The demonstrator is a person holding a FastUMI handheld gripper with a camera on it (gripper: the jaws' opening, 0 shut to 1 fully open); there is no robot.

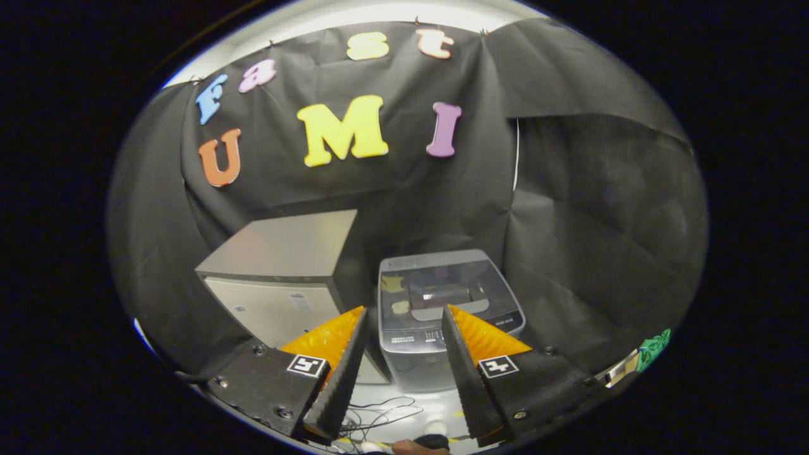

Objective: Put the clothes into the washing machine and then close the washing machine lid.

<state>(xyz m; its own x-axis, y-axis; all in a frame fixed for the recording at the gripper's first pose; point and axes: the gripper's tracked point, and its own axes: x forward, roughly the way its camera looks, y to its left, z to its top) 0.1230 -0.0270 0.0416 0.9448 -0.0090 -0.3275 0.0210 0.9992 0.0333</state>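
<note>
Gripper [404, 319] fingers spread wide, nothing btwn them, held well short of the small grey top-load washing machine [442, 316] w/ its clear lid [436, 284] down. Silver box-shaped cabinet [284, 278] just left of machine. Green cloth [654, 347] far right of machine, partly hidden.

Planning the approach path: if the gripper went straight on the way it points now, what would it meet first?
Most likely the washing machine, which sits beyond the open gripper and framed between its fingers. Nothing shows in the gap before it, though depth is hard to judge. The grey cabinet stands off to one side.
</note>
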